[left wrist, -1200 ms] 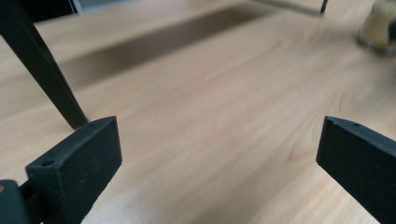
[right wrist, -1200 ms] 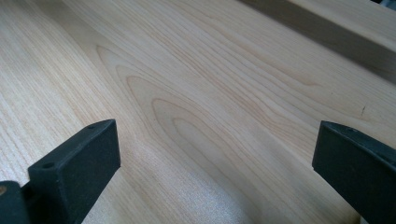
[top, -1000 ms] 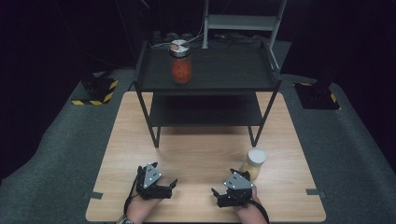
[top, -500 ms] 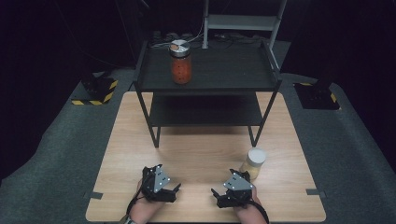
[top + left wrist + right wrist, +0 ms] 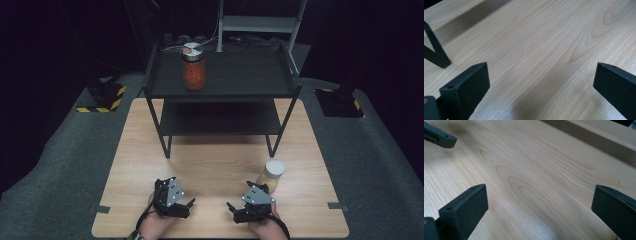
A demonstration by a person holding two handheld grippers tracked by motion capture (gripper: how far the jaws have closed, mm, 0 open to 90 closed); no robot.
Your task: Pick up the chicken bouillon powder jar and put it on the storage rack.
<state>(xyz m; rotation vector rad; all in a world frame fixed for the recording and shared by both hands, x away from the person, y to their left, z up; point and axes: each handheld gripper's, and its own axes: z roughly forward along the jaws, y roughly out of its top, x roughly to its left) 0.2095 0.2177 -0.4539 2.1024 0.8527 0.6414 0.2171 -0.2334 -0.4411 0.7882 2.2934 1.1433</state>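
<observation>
High view: a pale yellow jar (image 5: 271,175) with a white lid stands upright on the wooden counter (image 5: 215,160), just beside the right gripper (image 5: 235,209); both grippers' fingers gape wide, holding nothing, the left gripper (image 5: 189,204) well apart.

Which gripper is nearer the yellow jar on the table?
Right. The right gripper sits just beside the yellow jar; the left gripper is farther off across the table.

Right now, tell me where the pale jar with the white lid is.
In the high view the pale jar stands on the wooden table, right of centre, just ahead of the right gripper and near the black shelf's right front leg.
</observation>
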